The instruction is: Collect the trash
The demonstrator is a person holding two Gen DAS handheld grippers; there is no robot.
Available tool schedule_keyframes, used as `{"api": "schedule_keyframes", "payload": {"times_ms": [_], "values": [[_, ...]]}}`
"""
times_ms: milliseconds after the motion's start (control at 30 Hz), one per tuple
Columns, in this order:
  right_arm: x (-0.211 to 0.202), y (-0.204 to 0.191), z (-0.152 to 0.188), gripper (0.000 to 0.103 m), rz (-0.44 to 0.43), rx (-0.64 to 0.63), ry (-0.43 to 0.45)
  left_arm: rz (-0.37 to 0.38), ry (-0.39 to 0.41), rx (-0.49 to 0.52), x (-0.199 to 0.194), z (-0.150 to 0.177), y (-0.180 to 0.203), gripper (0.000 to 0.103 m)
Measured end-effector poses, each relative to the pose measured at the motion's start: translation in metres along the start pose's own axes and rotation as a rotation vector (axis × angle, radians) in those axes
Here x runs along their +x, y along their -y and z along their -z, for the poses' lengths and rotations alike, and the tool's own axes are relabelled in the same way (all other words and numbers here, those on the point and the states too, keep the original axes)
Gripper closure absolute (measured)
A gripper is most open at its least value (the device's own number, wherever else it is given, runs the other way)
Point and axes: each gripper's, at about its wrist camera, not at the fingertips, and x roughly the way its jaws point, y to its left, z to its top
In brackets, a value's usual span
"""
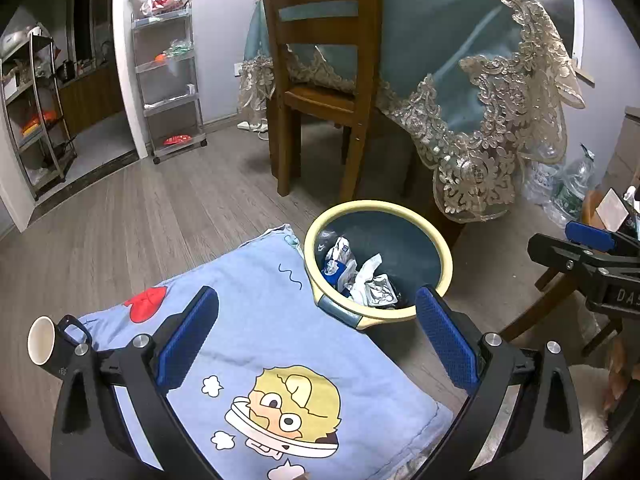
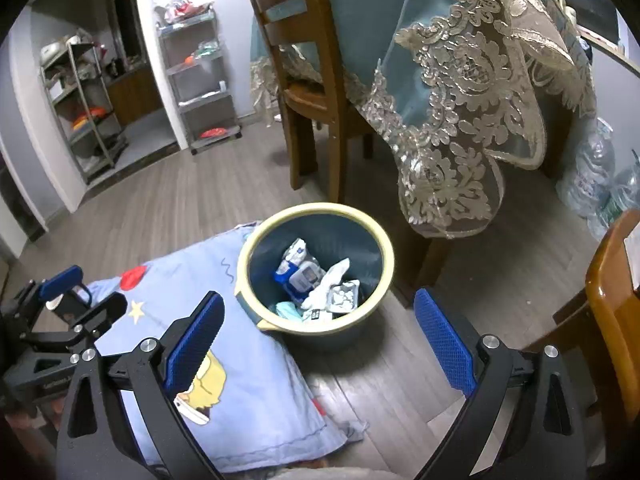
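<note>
- Left tool (image 1: pixel 316 340): jaws spread wide, nothing between the blue pads, poised over a light-blue cartoon-print cushion (image 1: pixel 260 344) lying on the floor.
- Right tool (image 2: pixel 318 338): jaws likewise spread wide and empty, above the cushion's edge and the wood-plank floor (image 2: pixel 400 368).
- Dark mug (image 1: pixel 50 350) with white interior: lies on its side just left of the left tool.
- Trash bin (image 2: pixel 384 280), yellow rim: directly ahead of both tools, touching the cushion's far edge; it contains crumpled wrappers and tissue (image 2: pixel 316 280).
- Wooden chair (image 1: pixel 320 60) and lace-trimmed teal tablecloth (image 1: pixel 460 60): beyond the bin.
- Shelving units (image 1: pixel 168 76): farthest, ahead-left.
</note>
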Motion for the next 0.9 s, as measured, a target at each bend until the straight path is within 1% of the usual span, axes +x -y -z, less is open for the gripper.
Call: {"api": "schedule_keyframes", "payload": {"times_ms": [267, 467, 900], "values": [[0.0004, 0.001, 0.0004, 0.008, -0.007, 0.007, -0.008, -0.009, -0.007, 0.019, 0.0009, 0.0013, 0.0044, 0.006], [0.0013, 0.001, 0.0009, 0.008, -0.009, 0.012, -0.01, -0.001, -0.011, 0.007, 0.0011, 0.0014, 0.0047, 0.006], [0.0016, 0.0019, 0.0006, 0.008, -0.009, 0.01, -0.01, 0.002, -0.014, 0.026, 0.0012, 0.0019, 0.0082, 0.006]]}}
